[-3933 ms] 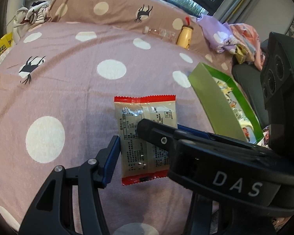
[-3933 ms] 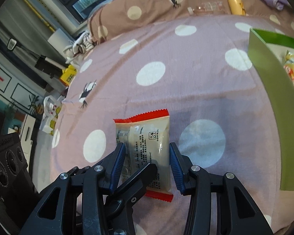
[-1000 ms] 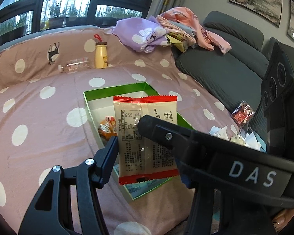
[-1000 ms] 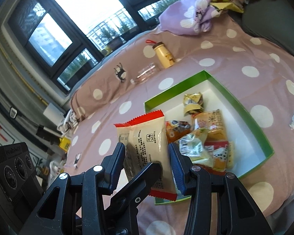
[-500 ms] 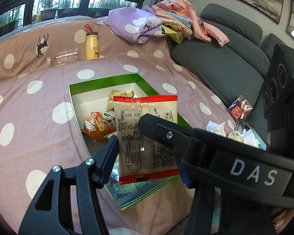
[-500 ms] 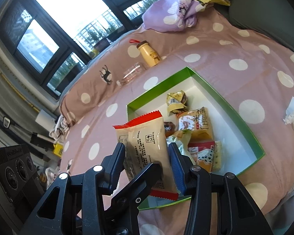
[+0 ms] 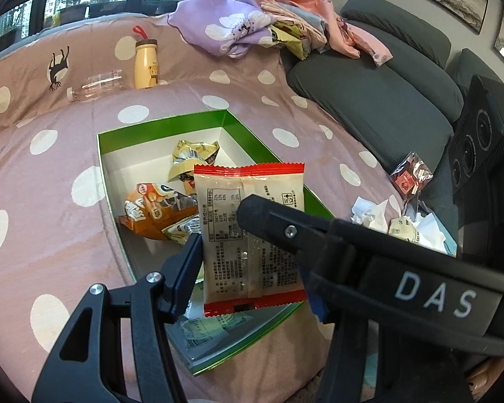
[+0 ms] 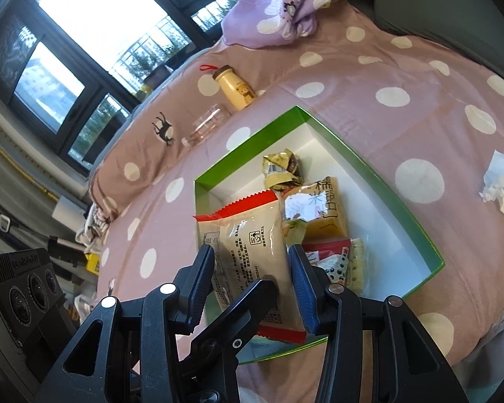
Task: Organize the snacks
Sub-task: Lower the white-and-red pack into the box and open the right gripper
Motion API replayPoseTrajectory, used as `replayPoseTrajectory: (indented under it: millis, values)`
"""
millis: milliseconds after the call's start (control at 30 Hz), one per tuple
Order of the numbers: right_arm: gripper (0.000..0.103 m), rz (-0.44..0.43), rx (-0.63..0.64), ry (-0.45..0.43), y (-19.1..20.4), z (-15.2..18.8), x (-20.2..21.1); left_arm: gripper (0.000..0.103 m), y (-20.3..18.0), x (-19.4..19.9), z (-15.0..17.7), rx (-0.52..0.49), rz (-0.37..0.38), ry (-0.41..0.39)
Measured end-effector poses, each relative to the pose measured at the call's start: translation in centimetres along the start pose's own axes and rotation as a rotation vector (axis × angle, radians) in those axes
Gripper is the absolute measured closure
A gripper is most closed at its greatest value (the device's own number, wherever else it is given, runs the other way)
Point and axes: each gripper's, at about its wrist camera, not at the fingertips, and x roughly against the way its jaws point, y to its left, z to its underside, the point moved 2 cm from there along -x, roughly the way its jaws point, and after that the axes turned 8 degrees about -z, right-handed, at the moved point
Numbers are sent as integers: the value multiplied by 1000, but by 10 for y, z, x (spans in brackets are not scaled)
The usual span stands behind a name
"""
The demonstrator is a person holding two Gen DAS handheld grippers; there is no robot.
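left wrist view: both hand-held grippers, left [image 7: 248,252] & right [image 8: 252,280], pinch the beige snack pack [image 7: 250,231] over the green box [image 7: 158,124], centre frame; approx five snacks inside already; drop remains.

Your way into the green box [image 8: 400,198] is open along its bare white right side; snack packets [image 8: 316,208] crowd the middle and near end, and tissues [image 8: 502,184] lie right of it.
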Motion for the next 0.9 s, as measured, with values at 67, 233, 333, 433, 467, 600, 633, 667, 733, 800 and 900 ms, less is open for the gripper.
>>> replayPoseTrajectory:
  millis: [67,233,333,433,467,600,633,667,733,800,900]
  values:
    - [54,4,-10,5,-3,0,-2,48,0,-3,0,0,1,9]
    - [54,9,-23,17,-9,-1,-6,48,0,-10,0,-4,-2,26]
    - [54,20,-30,24,-13,-2,-8,48,-1,-14,0,-4,3,38]
    - [54,26,-40,30,-15,-2,-10,48,-1,-18,0,0,6,49]
    - [54,28,-42,32,-16,-2,-11,48,0,-19,1,1,7,52]
    - [54,31,-56,44,-22,-3,-15,48,-1,-24,1,6,6,65]
    - [54,32,-59,48,-23,-3,-16,48,-1,-25,1,7,4,67]
    - [54,33,-62,50,-23,-3,-17,48,-1,-27,1,7,3,69]
    - [54,36,-64,55,-24,-3,-19,48,-1,-28,2,6,2,74]
    - [54,36,-70,59,-26,-4,-20,48,0,-29,1,7,1,79]
    - [54,39,-73,65,-27,-4,-22,48,0,-31,2,7,0,85]
